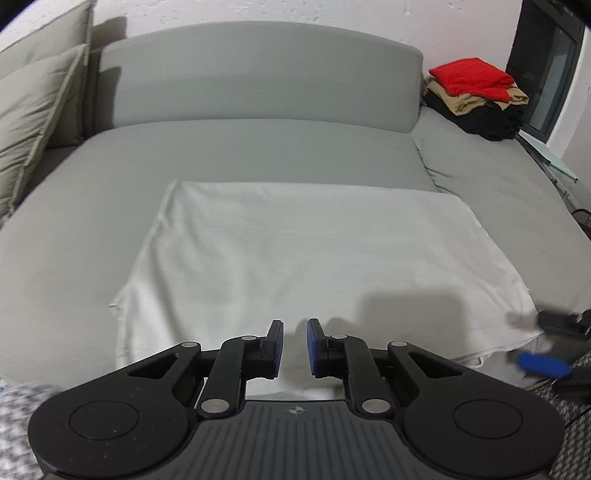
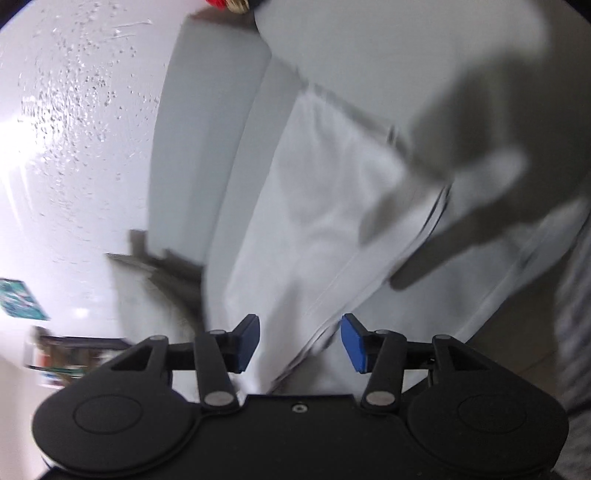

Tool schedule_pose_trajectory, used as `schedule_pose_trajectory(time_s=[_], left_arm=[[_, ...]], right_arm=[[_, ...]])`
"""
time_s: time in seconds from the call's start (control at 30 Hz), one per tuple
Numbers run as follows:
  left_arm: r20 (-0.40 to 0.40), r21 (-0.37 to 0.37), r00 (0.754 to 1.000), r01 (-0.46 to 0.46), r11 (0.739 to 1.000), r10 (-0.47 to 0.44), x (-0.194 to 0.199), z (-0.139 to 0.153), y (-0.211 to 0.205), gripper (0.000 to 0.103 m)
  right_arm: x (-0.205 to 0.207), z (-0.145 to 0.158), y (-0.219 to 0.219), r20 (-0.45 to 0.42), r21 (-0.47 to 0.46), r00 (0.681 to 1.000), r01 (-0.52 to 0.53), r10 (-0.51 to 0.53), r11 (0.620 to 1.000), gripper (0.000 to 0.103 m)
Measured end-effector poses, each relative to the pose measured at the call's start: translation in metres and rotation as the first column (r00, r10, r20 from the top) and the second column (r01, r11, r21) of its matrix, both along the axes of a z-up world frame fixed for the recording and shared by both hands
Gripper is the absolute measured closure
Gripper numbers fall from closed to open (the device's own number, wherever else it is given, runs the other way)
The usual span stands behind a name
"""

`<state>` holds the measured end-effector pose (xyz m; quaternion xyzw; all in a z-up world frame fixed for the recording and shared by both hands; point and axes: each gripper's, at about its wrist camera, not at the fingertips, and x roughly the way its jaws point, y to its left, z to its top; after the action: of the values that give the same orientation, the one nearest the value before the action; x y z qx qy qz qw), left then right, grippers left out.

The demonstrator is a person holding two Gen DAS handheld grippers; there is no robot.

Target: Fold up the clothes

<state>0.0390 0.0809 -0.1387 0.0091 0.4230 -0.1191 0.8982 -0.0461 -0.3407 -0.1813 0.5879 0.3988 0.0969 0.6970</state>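
A grey sofa [image 1: 258, 155] against a white wall [image 1: 258, 11] carries one white cloth [image 1: 295, 251] spread just ahead of the left gripper [image 1: 294, 345], whose fingers stand narrow and empty. One stack of folded clothes [image 1: 476, 96] lies far right. The right gripper [image 2: 299, 343] fingers gape, holding nothing, over the cloth's edge.

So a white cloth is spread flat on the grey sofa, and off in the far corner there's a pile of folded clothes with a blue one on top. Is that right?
Not quite: the top garment of the pile is red, not blue, as the left wrist view shows. The rest stands: the white cloth lies spread flat on the grey sofa, and the folded pile sits in the far corner.
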Motion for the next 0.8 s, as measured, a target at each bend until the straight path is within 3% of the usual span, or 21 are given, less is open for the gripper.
schedule_pose_trajectory(time_s=[0.13, 0.3, 0.43, 0.73, 0.8], left_arm=[[-0.024, 0.004, 1.000, -0.001, 1.000, 0.001, 0.016, -0.012, -0.010, 0.090], [-0.057, 0.003, 0.998, -0.029, 1.000, 0.029, 0.024, -0.024, -0.007, 0.089], [-0.067, -0.008, 0.997, -0.033, 0.999, 0.032, 0.027, -0.023, -0.004, 0.089], [-0.030, 0.008, 0.996, -0.079, 0.997, 0.079, 0.020, -0.008, 0.016, 0.089], [-0.057, 0.039, 0.994, -0.094, 0.995, 0.097, 0.023, -0.015, 0.021, 0.089]], right_arm=[[0.015, -0.014, 0.014, -0.026, -0.056, 1.000, -0.005, 0.004, 0.998, 0.059], [0.009, -0.033, 0.015, -0.013, 0.040, 0.994, 0.108, -0.107, 0.993, 0.060], [0.002, -0.040, 0.004, 0.040, 0.093, 0.968, 0.244, -0.249, 0.965, 0.060], [0.033, -0.046, -0.029, 0.090, 0.011, 0.903, 0.421, -0.420, 0.907, 0.061], [0.038, -0.052, -0.033, 0.094, -0.007, 0.898, 0.432, -0.429, 0.902, 0.071]])
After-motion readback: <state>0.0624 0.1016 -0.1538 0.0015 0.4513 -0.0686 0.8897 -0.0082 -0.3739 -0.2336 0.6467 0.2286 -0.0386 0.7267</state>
